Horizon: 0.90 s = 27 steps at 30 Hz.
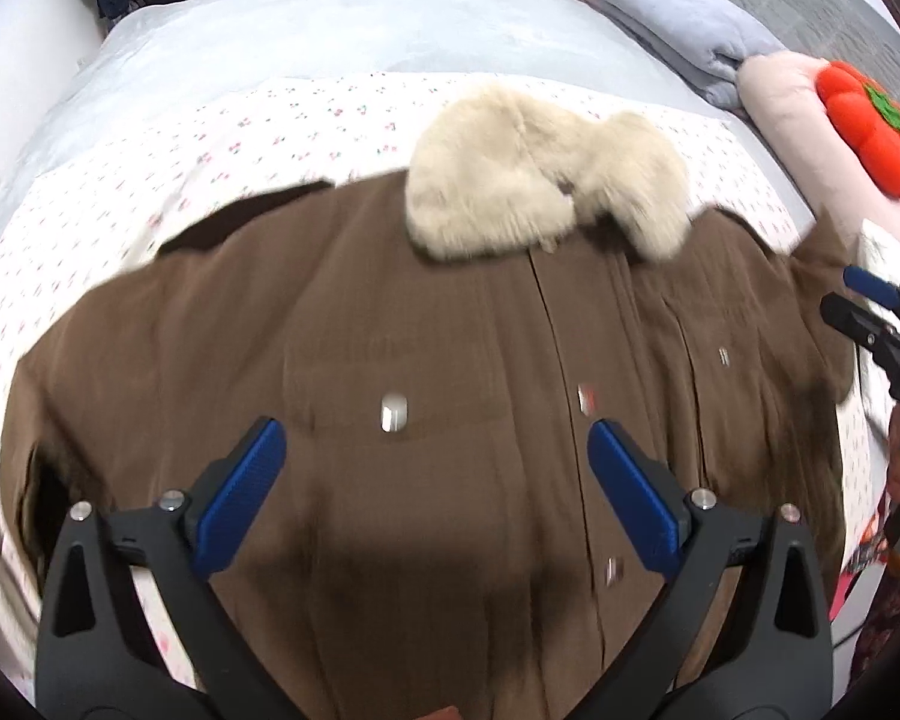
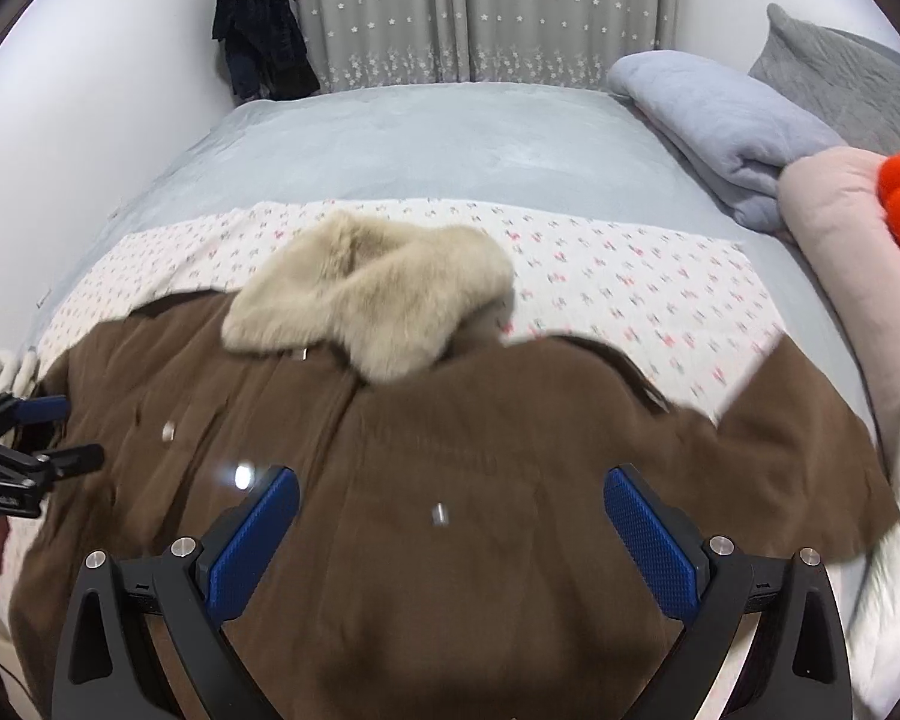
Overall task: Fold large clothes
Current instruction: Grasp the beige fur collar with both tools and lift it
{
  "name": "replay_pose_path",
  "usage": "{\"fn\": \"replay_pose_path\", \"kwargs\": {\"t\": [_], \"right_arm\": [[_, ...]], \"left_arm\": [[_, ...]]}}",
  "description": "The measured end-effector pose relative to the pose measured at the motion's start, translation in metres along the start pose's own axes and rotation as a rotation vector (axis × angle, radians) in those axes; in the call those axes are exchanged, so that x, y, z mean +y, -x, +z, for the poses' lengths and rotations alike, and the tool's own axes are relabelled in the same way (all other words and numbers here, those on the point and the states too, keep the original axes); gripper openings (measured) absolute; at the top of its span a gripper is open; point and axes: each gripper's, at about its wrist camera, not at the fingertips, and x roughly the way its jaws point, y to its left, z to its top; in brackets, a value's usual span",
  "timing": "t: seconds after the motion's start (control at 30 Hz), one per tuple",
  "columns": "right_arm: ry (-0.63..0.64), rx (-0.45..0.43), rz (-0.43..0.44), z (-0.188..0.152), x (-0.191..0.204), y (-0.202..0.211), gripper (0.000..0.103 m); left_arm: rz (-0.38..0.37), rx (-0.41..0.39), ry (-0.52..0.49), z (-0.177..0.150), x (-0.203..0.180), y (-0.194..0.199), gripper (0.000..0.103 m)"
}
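A large brown coat [image 1: 390, 330] [image 2: 480, 450] lies spread front-up on the bed, with a cream fur collar [image 1: 540, 186] [image 2: 372, 294] at its far end and metal snaps down the front. My left gripper [image 1: 435, 438] hovers open over the coat's middle, nothing between its blue pads. My right gripper [image 2: 450, 486] is open too, above the coat's right half near the outspread sleeve [image 2: 810, 468]. Each gripper shows at the edge of the other's view: the right gripper [image 1: 858, 294] and the left gripper [image 2: 66, 432].
The coat rests on a floral sheet [image 1: 210, 138] [image 2: 630, 276] over a pale blue bedspread [image 2: 420, 138]. A folded blue blanket [image 2: 720, 126], a pink pillow [image 2: 840, 228] and an orange pumpkin cushion [image 1: 870, 126] lie at the right. Curtains [image 2: 450, 6] and a hanging dark garment [image 2: 258, 24] stand behind.
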Motion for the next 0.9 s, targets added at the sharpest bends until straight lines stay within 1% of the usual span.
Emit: {"fn": "replay_pose_path", "kwargs": {"t": [0.07, 0.1, 0.2, 0.27, 0.33, 0.37, 0.4, 0.5, 0.57, 0.6, 0.63, 0.67, 0.73, 0.8, 0.83, 0.87, 0.9], "right_arm": [[-0.012, 0.015, 0.009, 0.02, -0.001, -0.02, 0.103], [-0.021, 0.026, 0.018, 0.031, -0.002, -0.032, 0.103], [-0.049, 0.06, 0.048, 0.061, -0.002, -0.066, 0.101], [-0.077, 0.067, 0.071, 0.078, -0.005, -0.086, 0.1], [-0.095, 0.068, 0.081, 0.09, -0.004, -0.102, 0.1], [-0.1, 0.07, 0.082, 0.094, -0.005, -0.108, 0.099], [-0.108, 0.073, 0.081, 0.099, -0.006, -0.117, 0.096], [-0.133, 0.088, 0.099, 0.108, -0.009, -0.137, 0.091], [-0.146, 0.099, 0.103, 0.111, -0.012, -0.144, 0.089], [-0.152, 0.104, 0.102, 0.112, -0.014, -0.148, 0.088], [-0.155, 0.11, 0.096, 0.112, -0.017, -0.151, 0.087], [-0.156, 0.117, 0.089, 0.112, -0.02, -0.153, 0.086], [-0.167, 0.128, 0.098, 0.112, -0.027, -0.156, 0.085], [-0.177, 0.144, 0.117, 0.111, -0.034, -0.158, 0.085], [-0.181, 0.15, 0.136, 0.111, -0.036, -0.158, 0.085], [-0.185, 0.158, 0.161, 0.112, -0.038, -0.158, 0.085], [-0.19, 0.165, 0.181, 0.112, -0.039, -0.158, 0.085]], "left_arm": [[-0.016, -0.018, 0.018, 0.022, 0.002, -0.012, 0.101], [-0.016, -0.041, 0.02, 0.034, 0.001, -0.018, 0.101], [0.015, -0.141, 0.02, 0.065, 0.0, -0.028, 0.101], [0.017, -0.196, 0.005, 0.081, -0.002, -0.035, 0.101], [0.032, -0.223, -0.008, 0.098, -0.005, -0.047, 0.101], [0.034, -0.222, -0.016, 0.106, -0.007, -0.053, 0.101], [0.023, -0.215, -0.02, 0.115, -0.008, -0.059, 0.101], [-0.012, -0.197, -0.017, 0.142, -0.014, -0.074, 0.101], [-0.007, -0.188, -0.054, 0.158, -0.025, -0.087, 0.101], [0.01, -0.16, -0.077, 0.164, -0.031, -0.096, 0.099], [0.021, -0.123, -0.093, 0.171, -0.036, -0.107, 0.091], [0.033, -0.068, -0.094, 0.178, -0.039, -0.123, 0.08], [0.03, -0.002, -0.083, 0.184, -0.039, -0.142, 0.07], [0.015, 0.044, -0.062, 0.187, -0.037, -0.16, 0.069], [-0.002, 0.066, -0.049, 0.188, -0.037, -0.166, 0.065], [-0.029, 0.094, -0.025, 0.187, -0.035, -0.173, 0.056], [-0.051, 0.117, 0.012, 0.186, -0.033, -0.177, 0.054]]}}
